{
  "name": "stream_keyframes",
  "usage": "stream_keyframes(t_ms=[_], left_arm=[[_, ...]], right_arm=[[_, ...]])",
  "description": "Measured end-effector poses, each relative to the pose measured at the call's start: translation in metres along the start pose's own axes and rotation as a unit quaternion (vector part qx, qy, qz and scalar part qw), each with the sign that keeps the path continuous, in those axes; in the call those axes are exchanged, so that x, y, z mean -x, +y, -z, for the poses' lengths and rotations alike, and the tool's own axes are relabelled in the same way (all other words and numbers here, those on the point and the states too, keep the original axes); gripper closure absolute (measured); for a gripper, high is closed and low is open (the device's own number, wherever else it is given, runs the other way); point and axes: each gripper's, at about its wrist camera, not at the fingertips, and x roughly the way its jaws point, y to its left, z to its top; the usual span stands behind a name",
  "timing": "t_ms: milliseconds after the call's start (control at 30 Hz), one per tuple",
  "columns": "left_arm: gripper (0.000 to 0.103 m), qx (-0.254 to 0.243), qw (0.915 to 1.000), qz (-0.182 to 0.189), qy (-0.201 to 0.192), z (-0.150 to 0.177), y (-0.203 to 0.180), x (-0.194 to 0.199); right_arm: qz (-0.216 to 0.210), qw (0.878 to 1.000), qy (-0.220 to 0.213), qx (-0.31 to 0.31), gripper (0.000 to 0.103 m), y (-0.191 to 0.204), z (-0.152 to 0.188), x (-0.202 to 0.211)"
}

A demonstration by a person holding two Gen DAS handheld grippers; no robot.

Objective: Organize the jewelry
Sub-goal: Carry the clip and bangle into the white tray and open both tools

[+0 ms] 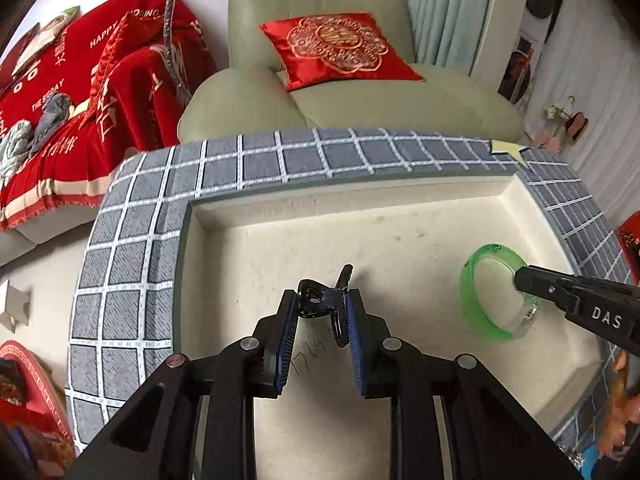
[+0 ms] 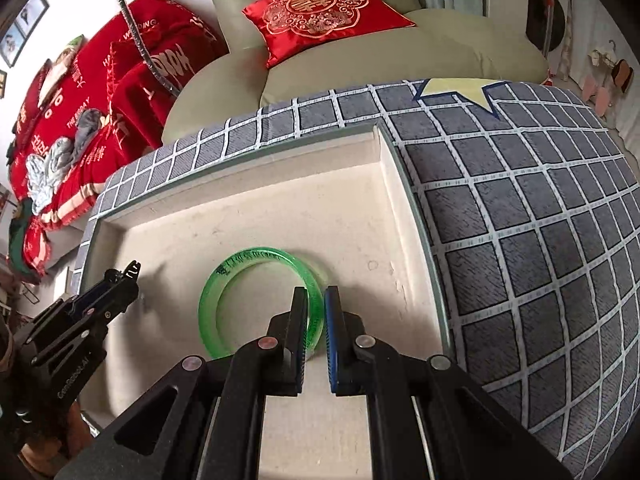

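My left gripper (image 1: 322,300) is shut on a black hair clip (image 1: 320,300) and holds it over the cream tray (image 1: 360,216); it also shows at the left of the right wrist view (image 2: 126,280). My right gripper (image 2: 316,300) is shut on the rim of a translucent green bangle (image 2: 224,280), which rests tilted on the tray floor (image 2: 240,216). The bangle (image 1: 472,280) and the right gripper (image 1: 520,280) show at the right of the left wrist view.
The tray lies on a grey checked cloth (image 2: 520,240) with a pale star patch (image 2: 456,90). Behind stand a green armchair (image 1: 360,108) with a red cushion (image 1: 340,48) and a sofa under a red blanket (image 1: 80,100).
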Motion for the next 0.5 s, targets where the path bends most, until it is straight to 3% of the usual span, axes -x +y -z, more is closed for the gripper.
stream_keyframes(t_ms=[200,267,300,333,367,467,500], left_arm=[[0.062,-0.016,0.9996,-0.022,0.011,0.002,-0.006,-0.006],[0.062,-0.021,0.9994,-0.026,0.011,0.003,-0.009,-0.005],[0.062,-0.021,0.9994,-0.027,0.011,0.003,-0.009,-0.005],[0.062,-0.018,0.9995,-0.025,0.01,0.003,-0.009,-0.004],[0.06,-0.014,0.9996,-0.023,0.011,0.003,-0.008,-0.005],[0.005,0.005,0.9999,-0.015,0.005,0.002,-0.002,0.0],[0.003,0.01,0.9999,-0.012,-0.006,0.001,-0.001,0.004]], right_arm=[[0.015,1.0,-0.004,0.023,0.09,0.008,0.004,0.001],[0.008,1.0,-0.003,0.021,0.07,0.009,0.003,0.003],[0.003,1.0,-0.007,0.021,0.05,0.01,0.003,0.006],[-0.002,1.0,-0.014,0.022,0.043,0.011,0.003,0.011],[-0.006,1.0,-0.018,0.023,0.043,0.013,0.003,0.014],[-0.017,0.999,-0.032,0.019,0.043,0.015,0.004,0.03],[-0.02,0.999,-0.038,0.016,0.042,0.014,0.004,0.036]])
